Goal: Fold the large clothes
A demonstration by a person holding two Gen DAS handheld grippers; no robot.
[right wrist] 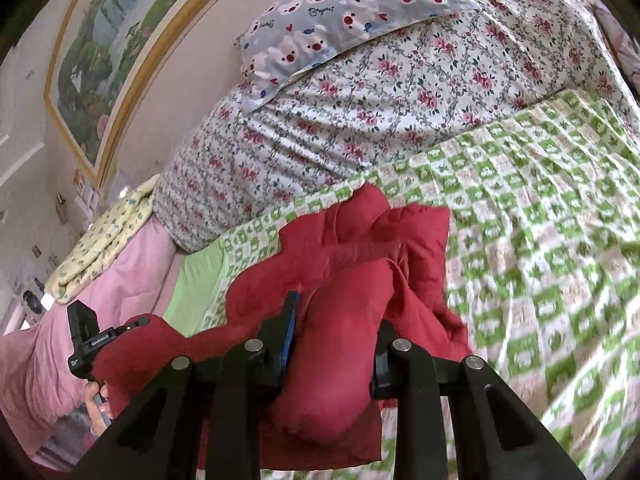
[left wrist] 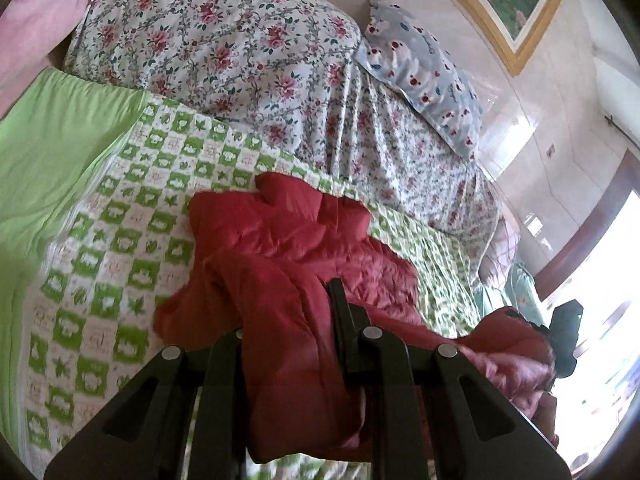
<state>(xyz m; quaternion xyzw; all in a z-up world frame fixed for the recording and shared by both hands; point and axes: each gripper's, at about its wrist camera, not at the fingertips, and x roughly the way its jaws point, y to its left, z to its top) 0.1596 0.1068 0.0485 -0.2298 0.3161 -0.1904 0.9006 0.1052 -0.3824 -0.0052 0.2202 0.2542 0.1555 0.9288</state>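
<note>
A red quilted jacket (left wrist: 288,248) lies bunched on the green-and-white checked bedspread (left wrist: 100,248). My left gripper (left wrist: 292,320) is shut on a thick fold of it, and the red cloth hangs down between the black fingers. In the right wrist view the same red jacket (right wrist: 340,256) is lifted at its near edge, with my right gripper (right wrist: 336,328) shut on a padded roll of it. The other gripper shows at the frame's edge in each view, at the jacket's far side (left wrist: 564,332) (right wrist: 86,336).
A flowered duvet (left wrist: 224,40) is heaped at the head of the bed with a bear-print pillow (left wrist: 424,76) on it. Pink bedding (right wrist: 120,272) and a yellow folded cloth (right wrist: 104,240) lie to one side. A framed picture (right wrist: 108,40) hangs on the wall.
</note>
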